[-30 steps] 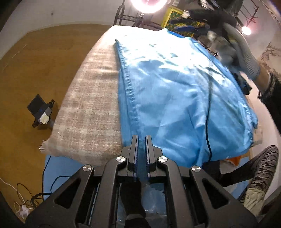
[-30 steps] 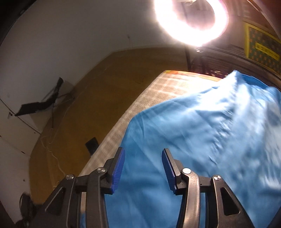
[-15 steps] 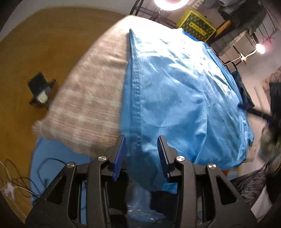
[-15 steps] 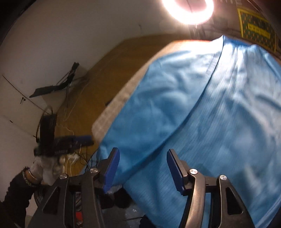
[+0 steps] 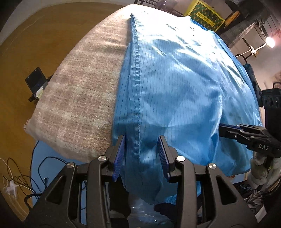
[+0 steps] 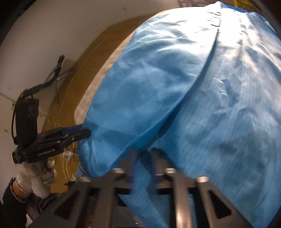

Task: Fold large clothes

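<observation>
Left tongs released, pads astride the hanging near hem and stitched seam, no pinch yet. Right tongs clenched on the same hem further along, we think to pin that corner for the fold. Blue garment: thin, glossy, pinstriped, wrinkled, spread over a beige plaid blanket on the table, near edge drooping off

White lettering "DAS" is showing on the black body of the right gripper. The print on the left gripper and on the yellow sign is proving too blurred to read
</observation>
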Demonstrator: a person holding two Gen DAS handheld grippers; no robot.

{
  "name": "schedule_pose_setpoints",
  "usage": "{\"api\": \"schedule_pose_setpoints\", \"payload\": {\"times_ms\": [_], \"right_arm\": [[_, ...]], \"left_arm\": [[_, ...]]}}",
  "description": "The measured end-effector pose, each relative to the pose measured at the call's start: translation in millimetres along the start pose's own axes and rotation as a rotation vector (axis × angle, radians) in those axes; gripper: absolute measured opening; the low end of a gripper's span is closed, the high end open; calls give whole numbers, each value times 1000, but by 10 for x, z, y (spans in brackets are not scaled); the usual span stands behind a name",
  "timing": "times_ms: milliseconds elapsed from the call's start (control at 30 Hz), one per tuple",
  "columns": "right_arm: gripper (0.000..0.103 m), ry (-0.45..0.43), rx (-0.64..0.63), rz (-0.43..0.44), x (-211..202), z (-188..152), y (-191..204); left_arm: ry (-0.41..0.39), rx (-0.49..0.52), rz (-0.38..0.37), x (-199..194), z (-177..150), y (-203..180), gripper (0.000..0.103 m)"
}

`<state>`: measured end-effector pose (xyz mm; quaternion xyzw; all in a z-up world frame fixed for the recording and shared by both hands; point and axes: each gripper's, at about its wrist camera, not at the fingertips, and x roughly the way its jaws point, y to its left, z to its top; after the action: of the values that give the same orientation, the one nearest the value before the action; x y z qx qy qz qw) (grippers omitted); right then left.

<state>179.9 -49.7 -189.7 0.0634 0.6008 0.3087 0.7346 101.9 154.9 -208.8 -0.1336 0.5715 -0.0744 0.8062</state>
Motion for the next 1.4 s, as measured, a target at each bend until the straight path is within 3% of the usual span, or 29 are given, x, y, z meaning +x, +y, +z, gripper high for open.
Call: {"api": "schedule_pose_setpoints", "payload": {"times_ms": [100,133,200,300,433,533,567,700,833,900,933,967,1200,1267,1333,1400], "right_arm": [[0,-10,-86,-97,-43,-89,72],[6,-12,-88,-87,-88,-117,68],[9,-48,-87,-44,-216,-155,86],[32,-129,-123,-17,-426,-149,190],[31,-137,-170,-28,-386,-46,352],[26,-81,-169,-67,-196,-93,367],[26,-62,-159,-68,-133,-115,341],[25,-65,-122,-40,-16,-156,253],[26,-54,-126,-37,2,-130,260],[26,-28,-137,-18,5,-101,261],[27,-21,-135,-16,24,-81,268],[27,-15,-131,-14,23,-71,262],[40,-20,-68,35,-157,158,190],[46,-43,-65,33,-270,350,231],[59,-71,-78,30,-384,579,306],[61,-90,-89,25,-454,804,384]], "left_arm": [[-4,1,-14,16,-6,28,37],[-12,-1,-21,10,-4,34,37],[-50,-8,-46,-39,-8,68,37],[-94,-13,-68,-105,-13,118,37],[-99,-84,-100,-113,32,243,39],[-78,-141,-122,-89,70,334,59],[-74,-155,-132,-77,84,366,61],[-50,-169,-136,42,129,412,62],[-75,-158,-160,61,163,400,61],[-69,-152,-200,87,191,396,40],[-57,-156,-212,120,213,397,17],[-48,-156,-221,138,225,391,10],[-138,-43,-243,-91,234,169,3],[-154,-22,-238,-131,237,125,3],[-165,-8,-238,-160,241,68,3],[-173,17,-229,-178,240,3,2]]}}
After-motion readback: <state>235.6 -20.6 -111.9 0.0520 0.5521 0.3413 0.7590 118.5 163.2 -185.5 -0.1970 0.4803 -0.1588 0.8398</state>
